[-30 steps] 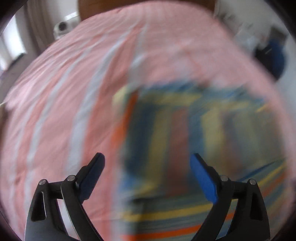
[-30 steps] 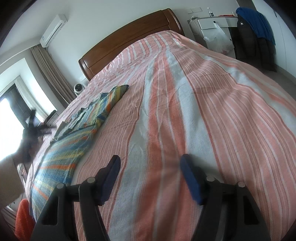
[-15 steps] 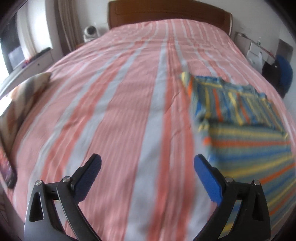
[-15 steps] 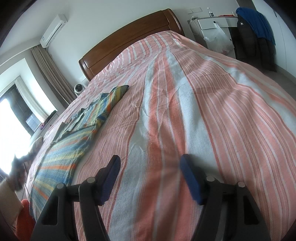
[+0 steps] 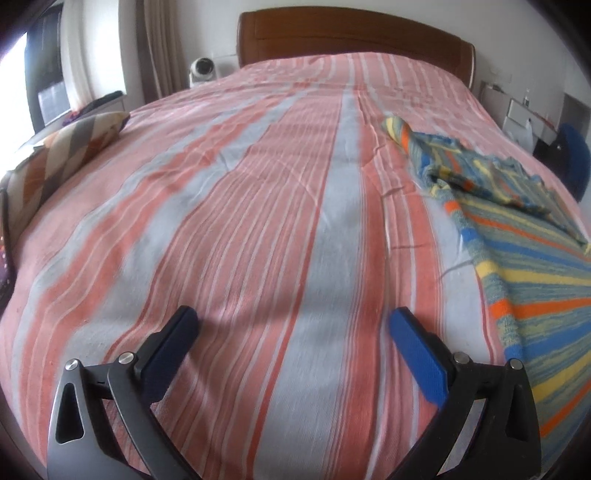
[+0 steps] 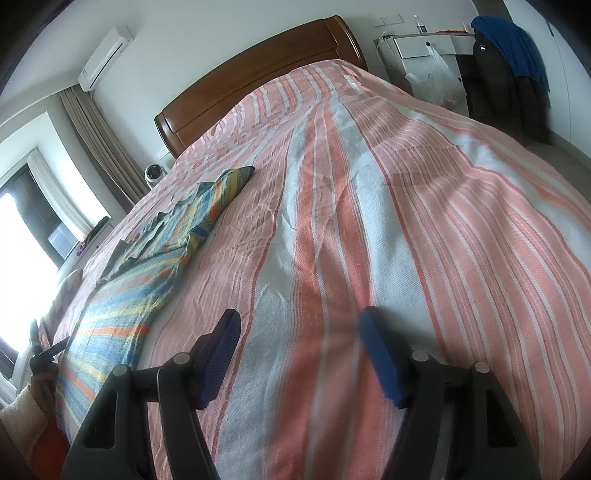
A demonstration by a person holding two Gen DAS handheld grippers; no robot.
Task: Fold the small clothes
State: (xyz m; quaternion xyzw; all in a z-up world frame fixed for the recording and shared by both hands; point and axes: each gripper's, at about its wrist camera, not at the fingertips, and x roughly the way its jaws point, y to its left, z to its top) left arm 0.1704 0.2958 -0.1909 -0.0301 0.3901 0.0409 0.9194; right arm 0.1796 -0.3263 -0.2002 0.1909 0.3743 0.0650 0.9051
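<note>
A small striped garment (image 5: 517, 236) in blue, yellow and orange lies on the bed, folded over itself at its far end. In the left wrist view it is at the right; in the right wrist view the garment (image 6: 147, 266) is at the left. My left gripper (image 5: 293, 325) is open and empty, low over bare bedspread to the left of the garment. My right gripper (image 6: 299, 328) is open and empty, over bare bedspread to the right of the garment. Neither gripper touches the garment.
The bed has a pink and grey striped bedspread (image 5: 258, 184) and a wooden headboard (image 5: 351, 33). A patterned pillow (image 5: 62, 147) lies at the bed's left edge. A white cabinet (image 6: 428, 48) and hanging dark clothes (image 6: 509, 66) stand to the right of the bed.
My left gripper has swung left off the garment and now faces the headboard over bare bedspread. The right gripper has not moved.
</note>
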